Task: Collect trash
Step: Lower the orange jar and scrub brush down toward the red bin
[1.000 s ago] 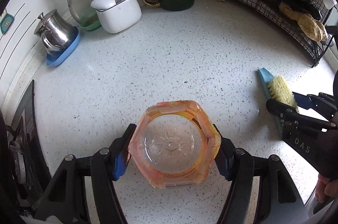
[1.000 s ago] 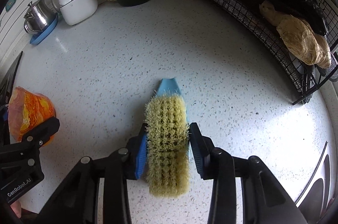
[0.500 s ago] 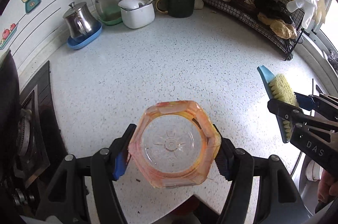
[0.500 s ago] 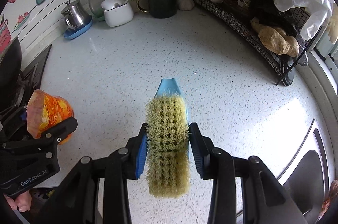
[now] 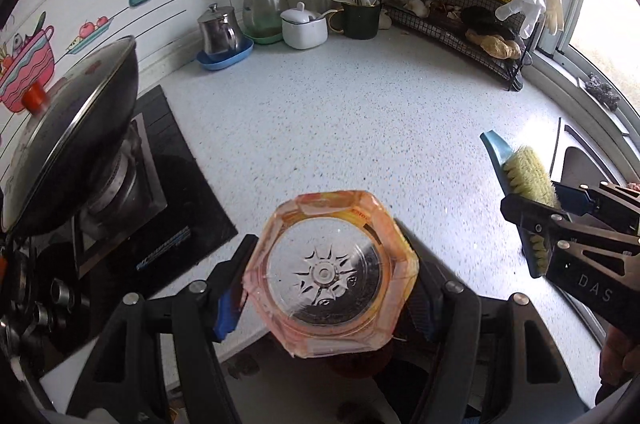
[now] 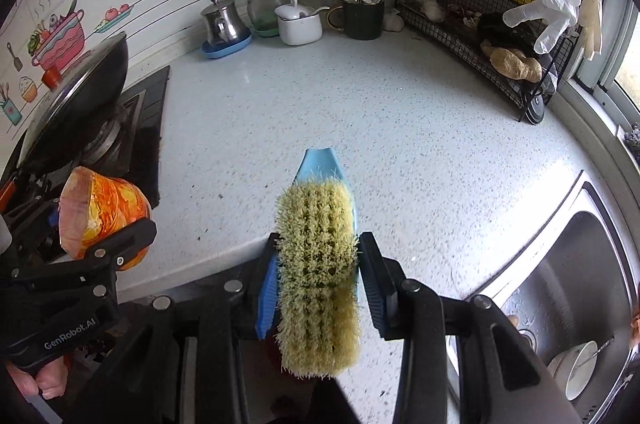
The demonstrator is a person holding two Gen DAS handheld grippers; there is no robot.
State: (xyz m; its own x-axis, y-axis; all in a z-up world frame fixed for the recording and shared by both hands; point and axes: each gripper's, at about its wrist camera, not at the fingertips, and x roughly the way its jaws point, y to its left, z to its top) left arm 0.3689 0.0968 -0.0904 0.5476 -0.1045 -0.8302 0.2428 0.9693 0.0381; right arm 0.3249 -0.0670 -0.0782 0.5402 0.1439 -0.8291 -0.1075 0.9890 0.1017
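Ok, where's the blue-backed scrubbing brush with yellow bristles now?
The blue-backed scrubbing brush is clamped in the right gripper, held above the counter's front edge, between the orange plastic jar on the left and the steel sink.

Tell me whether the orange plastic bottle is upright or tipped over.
Tipped. The orange plastic bottle lies along the left gripper with its clear base facing the camera, clamped between the fingers.

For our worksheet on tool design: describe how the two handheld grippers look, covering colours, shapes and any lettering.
Both are matte black, angular frames with silver rivets and blue-padded jaws. The left gripper reads "GenRobot.AI" in white along its side; the right gripper reads "DAS". No cables show.
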